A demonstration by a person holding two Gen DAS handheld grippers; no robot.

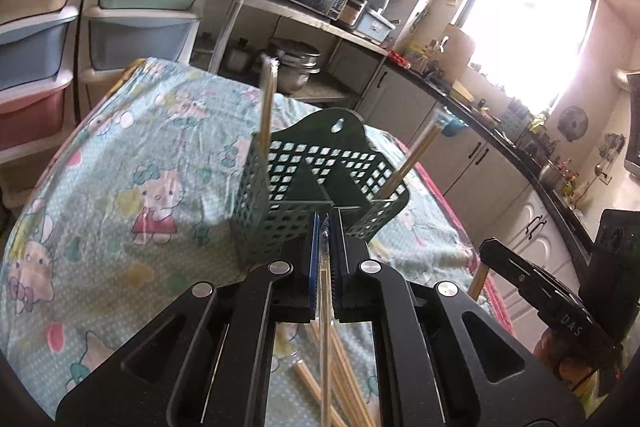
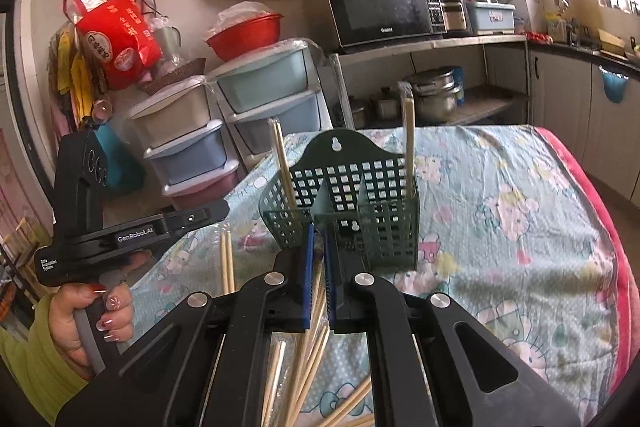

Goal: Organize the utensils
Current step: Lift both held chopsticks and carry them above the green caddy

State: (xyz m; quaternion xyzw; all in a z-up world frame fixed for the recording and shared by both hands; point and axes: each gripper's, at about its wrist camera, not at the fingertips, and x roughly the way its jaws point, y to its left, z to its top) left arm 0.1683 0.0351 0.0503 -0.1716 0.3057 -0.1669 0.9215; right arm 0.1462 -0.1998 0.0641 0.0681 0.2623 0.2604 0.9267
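A dark green perforated utensil basket (image 1: 320, 183) (image 2: 356, 203) stands on the table. One pair of wooden chopsticks (image 1: 266, 107) (image 2: 282, 163) stands upright in its left compartment, and another pair (image 1: 414, 155) (image 2: 409, 147) in its right one. My left gripper (image 1: 326, 223) hovers just in front of the basket, shut on a clear-wrapped chopstick pair (image 1: 326, 327) that hangs down. My right gripper (image 2: 319, 231) is also close before the basket, shut on a chopstick pair (image 2: 318, 287). Each gripper shows in the other's view: the right gripper (image 1: 486, 247), the left gripper (image 2: 220, 209).
Several loose chopsticks (image 1: 344, 387) (image 2: 304, 367) lie on the cartoon-print tablecloth (image 1: 140, 167) (image 2: 520, 227) below the grippers. A hand (image 2: 104, 311) holds the left gripper's handle. Plastic drawer units (image 2: 240, 115), a microwave (image 2: 384, 7) on a shelf and counters stand beyond the table.
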